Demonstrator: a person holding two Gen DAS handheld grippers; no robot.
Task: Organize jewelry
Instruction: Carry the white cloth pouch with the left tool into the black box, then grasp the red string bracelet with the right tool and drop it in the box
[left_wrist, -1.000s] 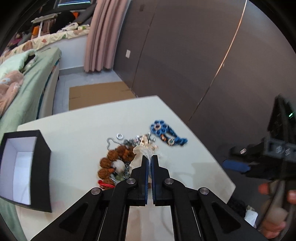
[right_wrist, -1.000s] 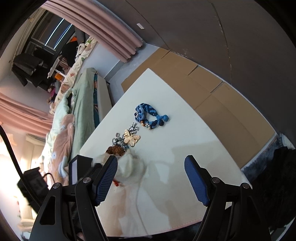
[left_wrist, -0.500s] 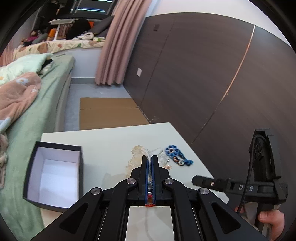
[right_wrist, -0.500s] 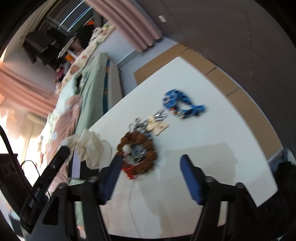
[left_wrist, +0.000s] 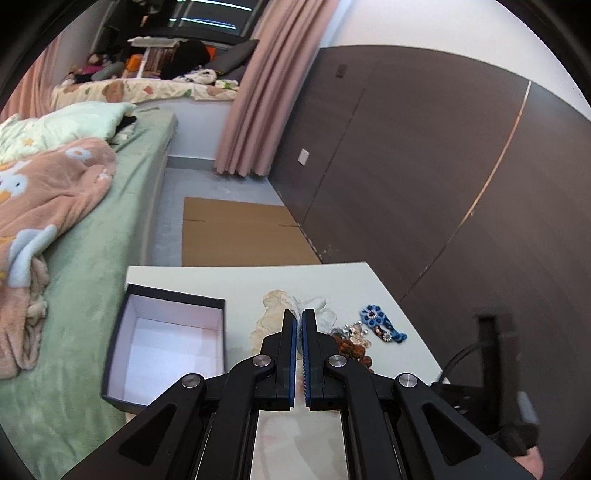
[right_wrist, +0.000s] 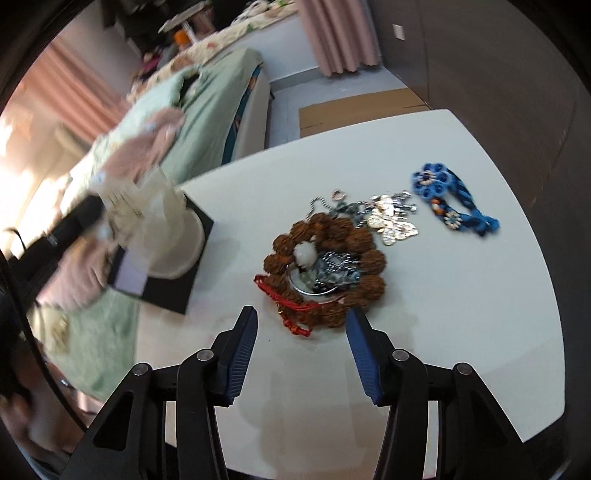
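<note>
My left gripper (left_wrist: 298, 318) is shut on a sheer cream pouch (left_wrist: 275, 314) and holds it in the air; in the right wrist view the pouch (right_wrist: 162, 229) hangs over the black box (right_wrist: 177, 273). The box (left_wrist: 166, 343) is open with a white inside. A pile of jewelry lies on the white table (right_wrist: 461, 332): a brown bead bracelet (right_wrist: 325, 266), silver chains and a gold butterfly piece (right_wrist: 391, 221), and a blue flower bracelet (right_wrist: 450, 199). My right gripper (right_wrist: 301, 328) is open, just in front of the brown bracelet.
A bed with green and pink blankets (left_wrist: 55, 206) runs along the table's left side. A dark wall (left_wrist: 443, 166) stands behind the table. Flat cardboard (left_wrist: 240, 236) lies on the floor beyond it.
My left gripper lifted the pouch off the jewelry pile and carried it left, over the box. My right gripper swung closer to the brown bracelet.
</note>
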